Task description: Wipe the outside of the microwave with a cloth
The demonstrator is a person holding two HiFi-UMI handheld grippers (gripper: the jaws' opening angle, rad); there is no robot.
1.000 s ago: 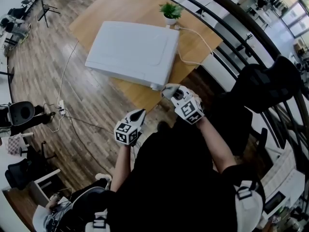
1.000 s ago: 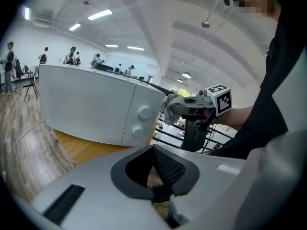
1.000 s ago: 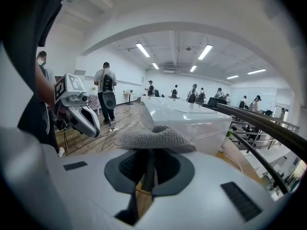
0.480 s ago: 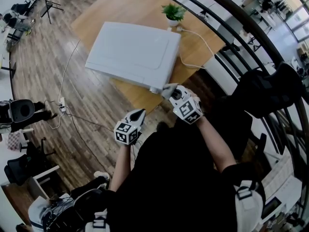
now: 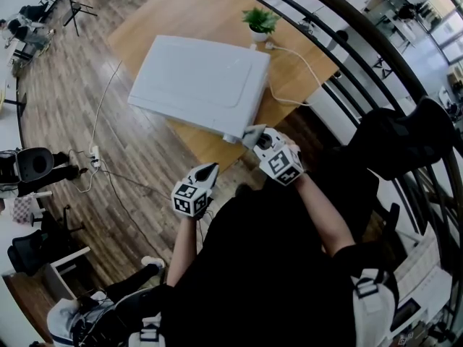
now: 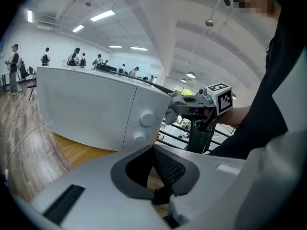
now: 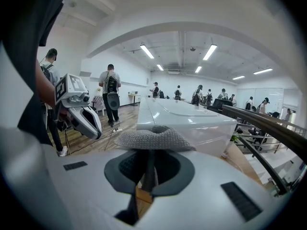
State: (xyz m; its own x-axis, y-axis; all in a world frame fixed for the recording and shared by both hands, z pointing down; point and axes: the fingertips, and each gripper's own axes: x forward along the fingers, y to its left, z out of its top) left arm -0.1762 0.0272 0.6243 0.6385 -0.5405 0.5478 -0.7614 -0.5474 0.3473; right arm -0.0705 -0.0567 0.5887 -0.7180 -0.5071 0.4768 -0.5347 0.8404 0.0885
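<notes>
The microwave (image 5: 199, 82) is white, the knitted cloth (image 7: 152, 139) grey, the table (image 5: 166, 13) light brown wood

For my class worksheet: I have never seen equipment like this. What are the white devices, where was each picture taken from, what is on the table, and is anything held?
A person, not a robot, holds a two-jaw gripper in each hand. One picture comes from a head camera looking down; the others from cameras riding on each gripper. On the wooden table stand a white microwave and a small potted plant. The right gripper pinches a grey cloth by the microwave's near corner. The left gripper is shut and empty.
</notes>
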